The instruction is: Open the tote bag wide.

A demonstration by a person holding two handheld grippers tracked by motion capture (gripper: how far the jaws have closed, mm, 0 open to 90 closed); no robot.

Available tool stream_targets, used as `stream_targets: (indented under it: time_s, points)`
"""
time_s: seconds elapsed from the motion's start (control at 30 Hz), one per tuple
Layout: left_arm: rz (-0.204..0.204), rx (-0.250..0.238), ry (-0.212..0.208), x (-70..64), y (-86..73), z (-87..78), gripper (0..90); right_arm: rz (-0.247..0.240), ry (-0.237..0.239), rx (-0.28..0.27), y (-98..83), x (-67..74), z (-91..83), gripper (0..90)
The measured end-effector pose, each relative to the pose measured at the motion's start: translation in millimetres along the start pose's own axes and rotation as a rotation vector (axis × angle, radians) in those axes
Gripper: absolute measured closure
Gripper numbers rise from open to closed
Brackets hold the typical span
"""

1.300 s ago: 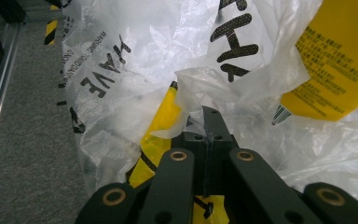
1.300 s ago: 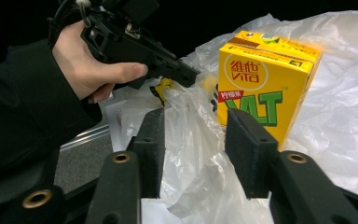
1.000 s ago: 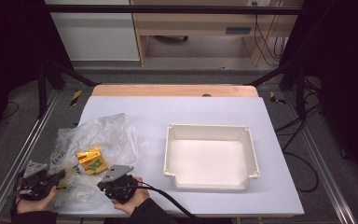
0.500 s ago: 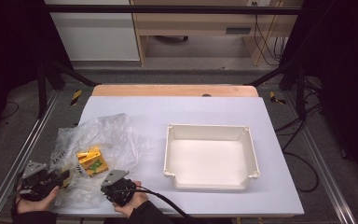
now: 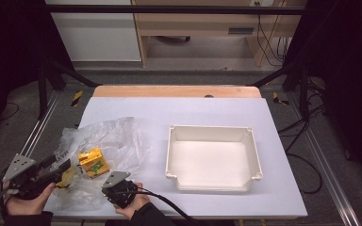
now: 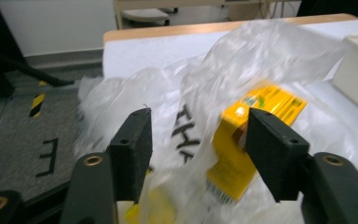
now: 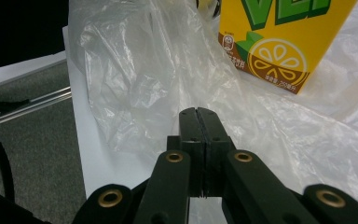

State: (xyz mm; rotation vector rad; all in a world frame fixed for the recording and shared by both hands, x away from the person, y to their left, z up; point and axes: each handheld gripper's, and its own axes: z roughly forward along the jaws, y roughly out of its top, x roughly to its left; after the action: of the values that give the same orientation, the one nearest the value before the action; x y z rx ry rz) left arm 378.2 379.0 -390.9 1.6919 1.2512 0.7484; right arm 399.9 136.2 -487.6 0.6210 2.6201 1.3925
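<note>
Left gripper (image 6: 193,135) jaws just opening since earlier frame, now wide apart, bag film loose between, pads not pressing. Right gripper (image 7: 199,116) pinched tight on clear plastic bag (image 5: 106,141) edge, near table (image 5: 283,188) front. Yellow drink carton (image 5: 93,162) inside bag, left of white tray (image 5: 212,157). Right gripper view shows carton's lemon print (image 7: 276,58); high view too small.

crumpled plastic bag (image 5: 106,141) blocking left, tray (image 5: 213,157) right, open table (image 5: 169,110) beyond
</note>
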Motion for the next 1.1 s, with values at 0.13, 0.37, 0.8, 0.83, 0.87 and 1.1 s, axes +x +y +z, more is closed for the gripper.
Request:
stream_targets:
  time_s: [0.13,0.37,0.8,0.83,0.87,1.1]
  points:
    - [0.012,0.024,-0.014,-0.6,10.4,15.4,51.5,-0.005,0.002,0.0,0.3,-0.1,0.2,89.7]
    - [0.018,0.081,-0.014,6.5,4.1,30.4,60.7,-0.005,0.003,-0.004,0.4,-0.3,0.1,89.7]
    - [0.044,0.186,-0.045,17.1,-7.9,43.1,88.5,-0.006,0.005,-0.006,1.0,-0.9,0.0,89.8]
    - [0.038,0.19,-0.045,17.9,-7.3,45.1,89.8,-0.003,0.004,-0.009,1.5,-0.9,0.0,89.8]
    - [0.044,0.202,-0.022,19.3,-6.4,46.5,89.9,-0.003,0.003,-0.012,1.9,-0.8,-0.5,89.8]
    - [0.0,0.219,0.101,40.4,-9.6,55.1,90.0,-0.009,0.001,-0.035,9.0,-2.0,-3.1,89.8]
